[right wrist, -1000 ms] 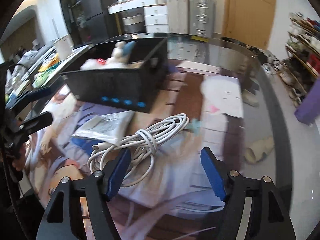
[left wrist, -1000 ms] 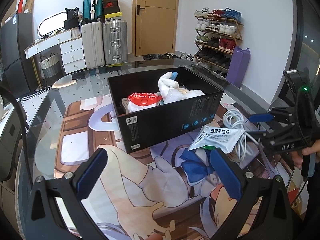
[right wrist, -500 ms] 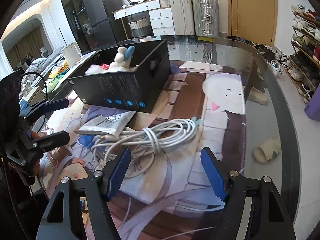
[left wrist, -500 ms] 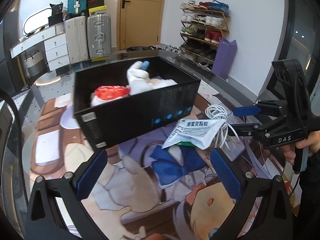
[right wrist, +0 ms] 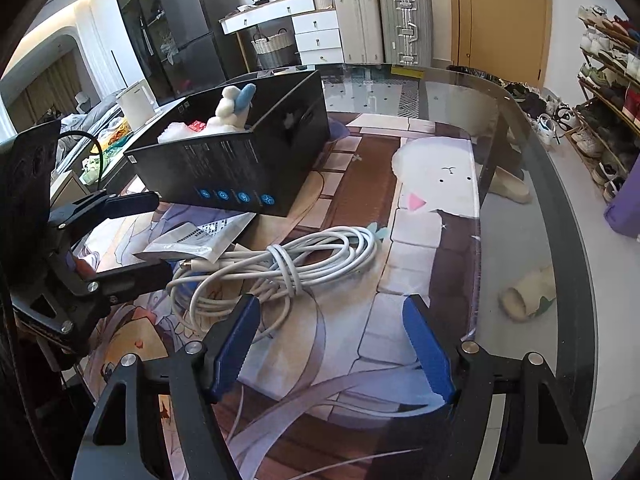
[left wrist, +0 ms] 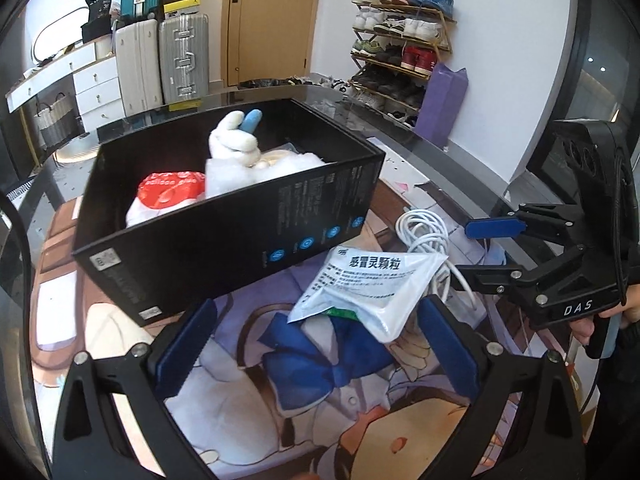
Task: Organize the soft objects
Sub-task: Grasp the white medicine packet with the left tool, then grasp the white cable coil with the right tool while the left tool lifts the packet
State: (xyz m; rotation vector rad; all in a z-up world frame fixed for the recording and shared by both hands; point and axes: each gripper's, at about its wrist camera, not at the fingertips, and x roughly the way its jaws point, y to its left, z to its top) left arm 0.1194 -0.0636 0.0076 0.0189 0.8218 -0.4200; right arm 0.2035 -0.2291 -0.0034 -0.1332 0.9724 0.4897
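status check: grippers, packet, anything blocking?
Left gripper open, closing slightly, at white packet. Right gripper open, empty. Packet overlaps cable coil beside black box.

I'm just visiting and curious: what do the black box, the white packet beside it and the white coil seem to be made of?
Black box: probably cardboard with a matte printed finish; sharp folded edges, thin walls.
White packet: looks like thin glossy plastic or foil film; it wrinkles and glints.
White coil: a cable, seemingly smooth rubbery plastic sheathing; it bends in soft loops.

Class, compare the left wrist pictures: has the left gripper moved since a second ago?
Yes. The left gripper has come closer to the medicine sachet, which now lies between its open fingers, beside the black box.
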